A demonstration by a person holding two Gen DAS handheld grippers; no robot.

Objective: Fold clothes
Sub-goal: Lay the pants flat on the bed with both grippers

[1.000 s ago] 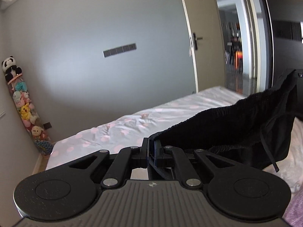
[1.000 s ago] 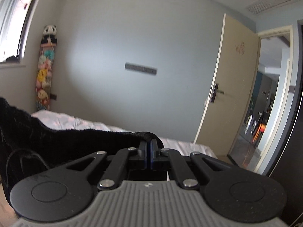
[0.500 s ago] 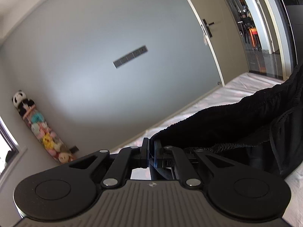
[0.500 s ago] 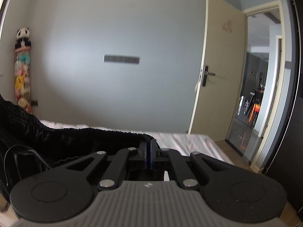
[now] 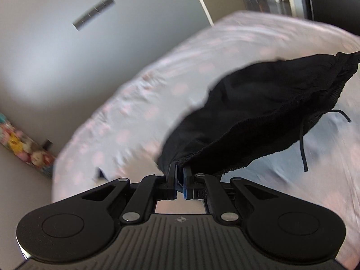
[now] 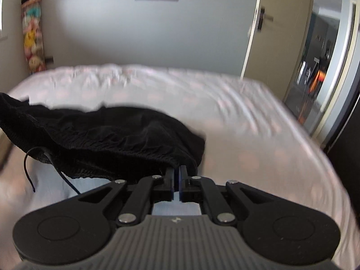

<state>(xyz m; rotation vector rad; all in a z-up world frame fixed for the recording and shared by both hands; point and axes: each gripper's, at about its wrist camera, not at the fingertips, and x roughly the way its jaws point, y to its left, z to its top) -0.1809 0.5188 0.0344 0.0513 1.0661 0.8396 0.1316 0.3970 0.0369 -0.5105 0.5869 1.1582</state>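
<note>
Two hand-held grippers, one garment. Item: black shorts (image 5: pixel 258 112) with a gathered elastic waistband and a loose drawcord (image 5: pixel 302 144), held up over a bed (image 5: pixel 139 103) with a pale, pink-dotted sheet.

Left hand-held gripper (image 5: pixel 179 175): jaws pinched nearly together on one end of the waistband, cloth visibly caught between them.

Right hand-held gripper (image 6: pixel 176 175): jaws likewise closed to a thin slit, clamped on the opposite end of the waistband where the fabric runs into them.

Disposition: the shorts (image 6: pixel 101 135) hang spanned between the two grips, waistband edge nearest the cameras, the body billowing away over the sheet; whether any part touches the bed cannot be told. Gripping both waistband ends likely serves to stretch the garment to full width so it can be laid flat without bunching.

Surroundings: grey wall, a column of soft toys (image 6: pixel 32 33) in the corner, an open door (image 6: pixel 254 29).
</note>
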